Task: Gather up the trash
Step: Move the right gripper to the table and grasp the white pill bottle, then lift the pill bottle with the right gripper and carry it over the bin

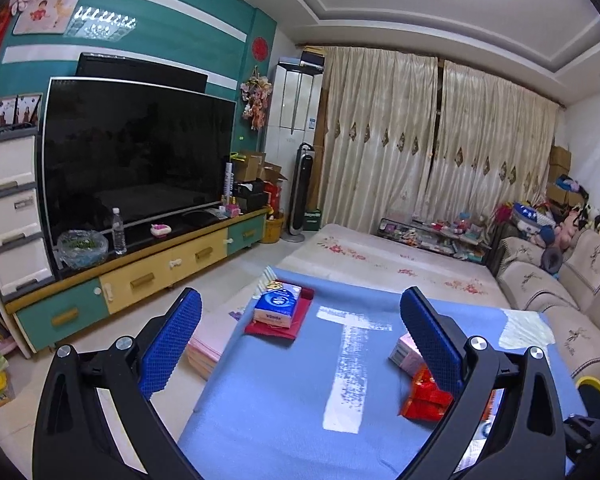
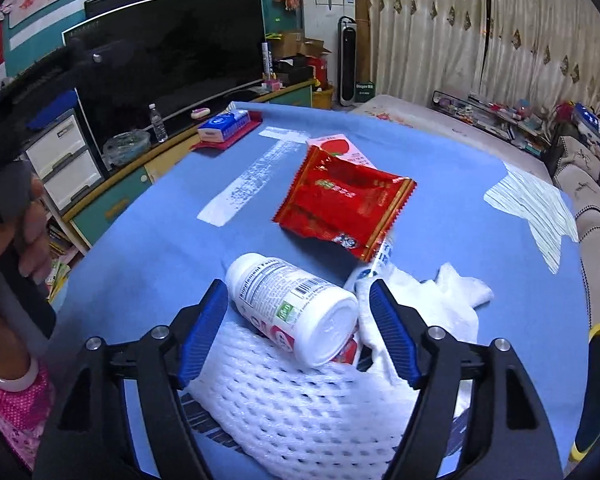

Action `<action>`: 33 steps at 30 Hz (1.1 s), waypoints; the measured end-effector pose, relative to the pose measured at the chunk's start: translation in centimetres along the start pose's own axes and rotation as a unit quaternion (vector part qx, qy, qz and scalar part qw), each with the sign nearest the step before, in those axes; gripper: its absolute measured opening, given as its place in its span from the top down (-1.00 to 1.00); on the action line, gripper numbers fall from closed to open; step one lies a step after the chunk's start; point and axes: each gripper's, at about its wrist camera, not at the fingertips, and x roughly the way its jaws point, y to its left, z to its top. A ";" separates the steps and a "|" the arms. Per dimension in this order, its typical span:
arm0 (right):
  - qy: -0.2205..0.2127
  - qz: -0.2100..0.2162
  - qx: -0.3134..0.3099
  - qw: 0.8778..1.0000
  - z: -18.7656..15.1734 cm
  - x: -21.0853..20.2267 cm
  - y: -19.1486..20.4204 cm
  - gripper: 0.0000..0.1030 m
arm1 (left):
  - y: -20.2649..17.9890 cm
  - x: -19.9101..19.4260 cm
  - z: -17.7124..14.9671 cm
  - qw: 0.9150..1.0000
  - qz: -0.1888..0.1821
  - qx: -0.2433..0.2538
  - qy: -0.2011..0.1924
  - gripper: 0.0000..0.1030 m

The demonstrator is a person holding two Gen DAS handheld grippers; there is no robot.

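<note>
Right gripper (image 2: pixel 298 320) pitched steeply down over blue table (image 2: pixel 140 248), jaws spread, straddling white bottle (image 2: pixel 292 306) without visible pad contact. Bottle on its side atop foam netting (image 2: pixel 292 408), long axis slanted across the gap, base nearest. Left gripper (image 1: pixel 300 340) agape, empty, aimed shallower, farther off.

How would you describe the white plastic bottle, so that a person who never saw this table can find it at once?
On the blue cloth-covered table, near its front edge, a white foam net sleeve lies. The white plastic bottle lies on its side, partly on that sleeve, between the right gripper's open blue pads. Unlike the flat red snack packet behind, it is round, with a printed label.
</note>
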 end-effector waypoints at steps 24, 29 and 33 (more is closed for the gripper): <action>0.020 0.067 -0.057 0.996 -1.4 1.9 1.7 -0.05 | -0.2 -0.5 0.3 1.000 -0.015 0.005 0.003 -0.90; 0.001 0.068 -0.031 0.997 -1.6 -0.1 0.7 -0.03 | -0.5 -0.2 0.2 1.000 -0.018 0.008 0.007 -0.90; -0.011 0.061 -0.011 0.998 -1.9 -2.1 -0.7 -0.01 | -0.9 -0.2 0.0 1.000 -0.021 0.013 0.007 -0.90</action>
